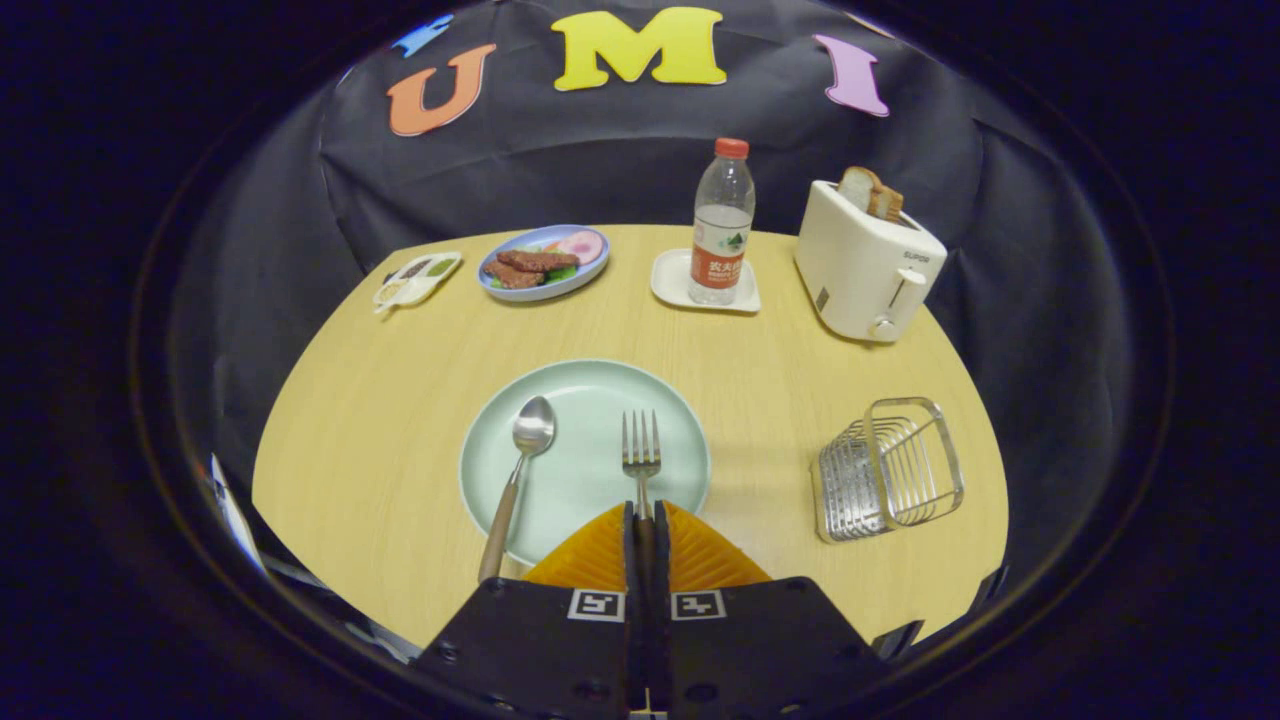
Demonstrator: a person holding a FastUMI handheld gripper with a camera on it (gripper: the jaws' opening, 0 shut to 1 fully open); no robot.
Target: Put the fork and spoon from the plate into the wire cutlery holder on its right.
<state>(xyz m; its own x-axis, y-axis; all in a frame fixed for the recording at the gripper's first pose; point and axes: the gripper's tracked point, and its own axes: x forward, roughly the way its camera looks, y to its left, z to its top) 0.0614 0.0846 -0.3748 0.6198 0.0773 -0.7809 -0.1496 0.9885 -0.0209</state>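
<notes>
My gripper (pixel 645 512) has its fingers drawn almost together on the fork's (pixel 641 450) handle, which runs down into the narrow slot between them; the tines point away toward twelve o'clock over the pale green plate (pixel 585 400). I judge the pinch is made, so the step in hand is the lift. I should raise it straight, keeping the fork level so it does not pivot in the pads, then swing toward the wire cutlery holder (pixel 888 468), which sits well apart from the plate at about three o'clock. The spoon (pixel 520 470) lies on the plate at about nine o'clock of the fork, handle overhanging the rim; I must clear it.
</notes>
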